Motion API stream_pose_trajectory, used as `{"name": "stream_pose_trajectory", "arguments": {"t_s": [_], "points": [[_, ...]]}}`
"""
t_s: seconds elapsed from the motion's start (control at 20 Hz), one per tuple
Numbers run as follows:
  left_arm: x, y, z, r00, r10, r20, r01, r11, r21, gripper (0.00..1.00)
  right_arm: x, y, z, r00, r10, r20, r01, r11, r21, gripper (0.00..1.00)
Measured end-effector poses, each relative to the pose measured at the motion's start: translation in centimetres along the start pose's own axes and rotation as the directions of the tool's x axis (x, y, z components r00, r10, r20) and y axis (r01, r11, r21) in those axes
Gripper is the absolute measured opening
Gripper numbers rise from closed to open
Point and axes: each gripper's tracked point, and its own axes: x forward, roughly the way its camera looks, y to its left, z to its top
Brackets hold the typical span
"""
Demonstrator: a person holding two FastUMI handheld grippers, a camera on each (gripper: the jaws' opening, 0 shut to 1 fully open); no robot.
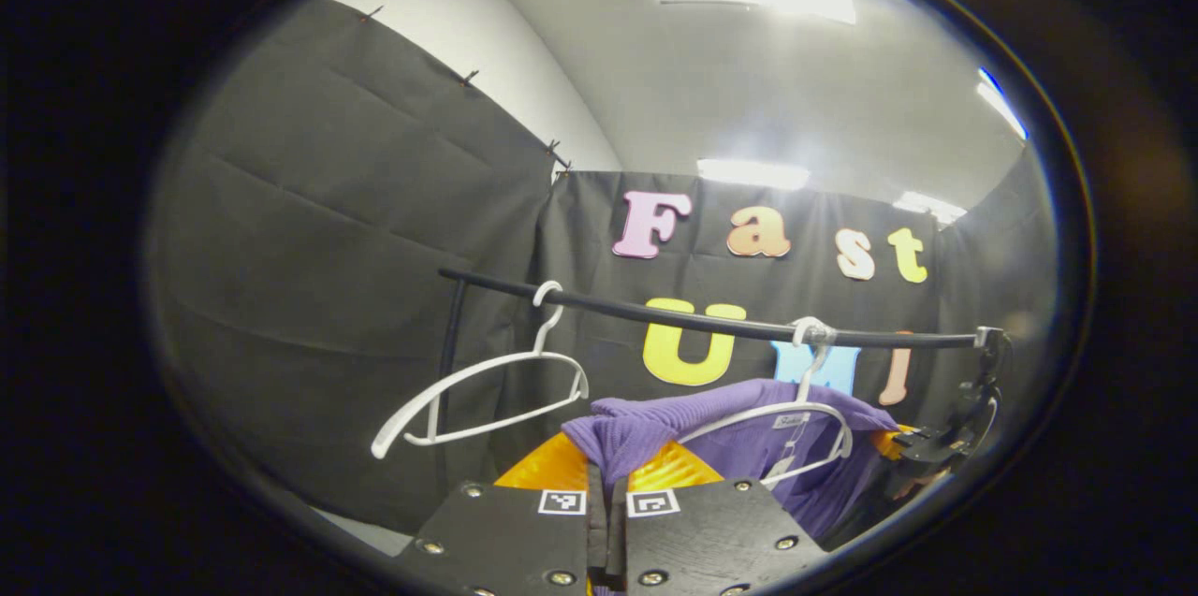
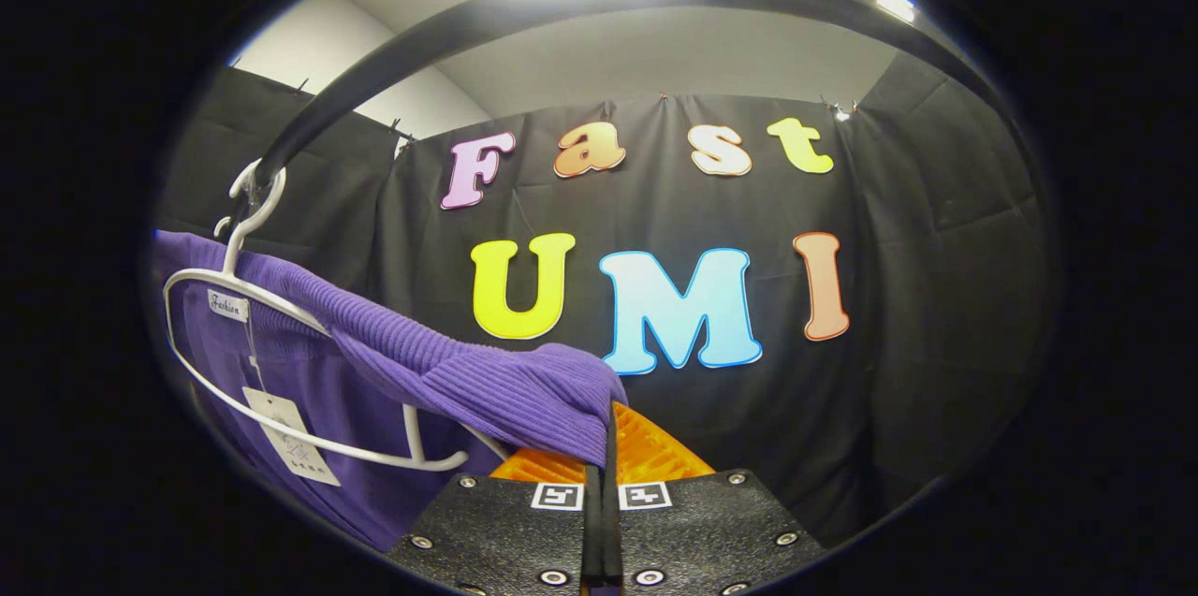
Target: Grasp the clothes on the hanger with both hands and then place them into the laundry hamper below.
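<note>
The purple sweater [image 1: 739,446], soft, light and limp on its white hanger [image 1: 796,418] under the rail [image 1: 655,311], is pinched at each shoulder by the clenched left gripper [image 1: 608,507] and right gripper [image 2: 604,474], where knit bunches securely.

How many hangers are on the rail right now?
2: an empty hanger near the rail's left end, and a hanger inside the purple top farther right. Others may be out of view.

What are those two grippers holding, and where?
Both pinch the purple sweater: left gripper shut on one shoulder edge, right gripper on the other.
</note>
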Motion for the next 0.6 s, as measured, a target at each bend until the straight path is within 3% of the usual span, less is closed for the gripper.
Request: {"name": "stream_pose_trajectory", "arguments": {"t_s": [0.25,0.6], "points": [[0.9,0.5,2.0,1.0,-0.011,0.014,0.01,1.0,0.026,0.01,0.4,1.4,-0.6,1.0,0.02,-0.001,-0.02,1.0,-0.006,0.0],[2.5,1.7,2.3,0.995,-0.092,-0.025,0.092,0.995,0.029,0.01,0.4,1.6,-0.1,0.999,0.029,0.026,-0.028,0.999,-0.029,0.0]]}}
